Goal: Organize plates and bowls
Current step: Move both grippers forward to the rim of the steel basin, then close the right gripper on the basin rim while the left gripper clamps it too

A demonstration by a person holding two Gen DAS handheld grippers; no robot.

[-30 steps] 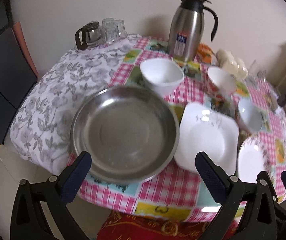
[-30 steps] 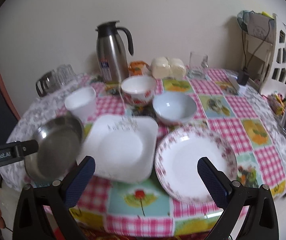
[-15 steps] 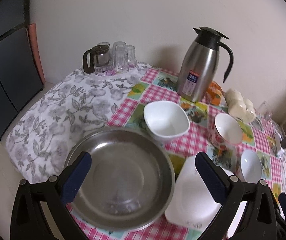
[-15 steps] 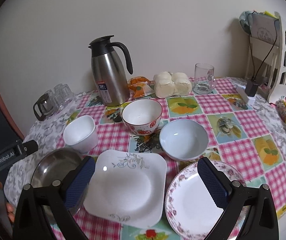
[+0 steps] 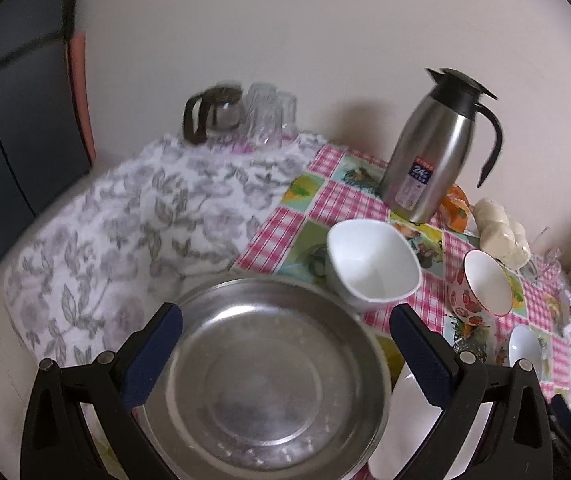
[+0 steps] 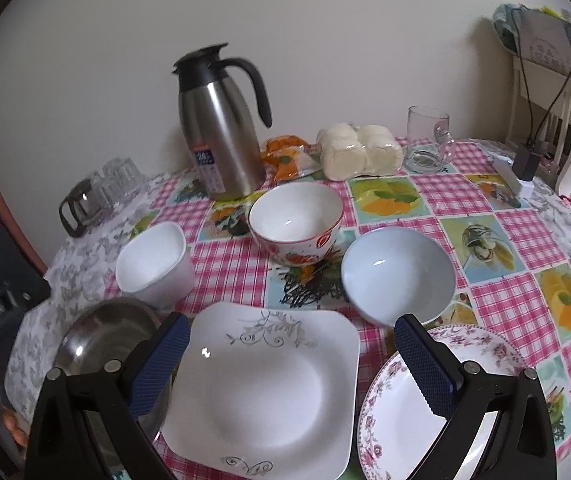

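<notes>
A wide steel plate (image 5: 261, 376) lies under my open left gripper (image 5: 285, 360), its fingers spread to either side above the rim. Behind it stand a white square bowl (image 5: 373, 264), a strawberry-patterned bowl (image 5: 481, 292) and a pale blue bowl (image 5: 525, 352). My right gripper (image 6: 289, 364) hangs open over a white square plate (image 6: 261, 392). A round floral plate (image 6: 409, 404) lies to its right. The steel plate (image 6: 105, 332), white square bowl (image 6: 153, 264), strawberry bowl (image 6: 297, 220) and pale blue bowl (image 6: 397, 276) also show there.
A steel thermos jug (image 6: 221, 128) stands at the back, with wrapped buns (image 6: 357, 152), a glass mug (image 6: 429, 144) and a glass pot with tumblers (image 6: 97, 196). A white rack (image 6: 557, 80) rises at the right. A hand (image 6: 9, 432) shows at the lower left.
Both grippers have moved forward and lower over the table. The steel plate now fills the space under the left fingers, and the square plate sits between the right fingers.
</notes>
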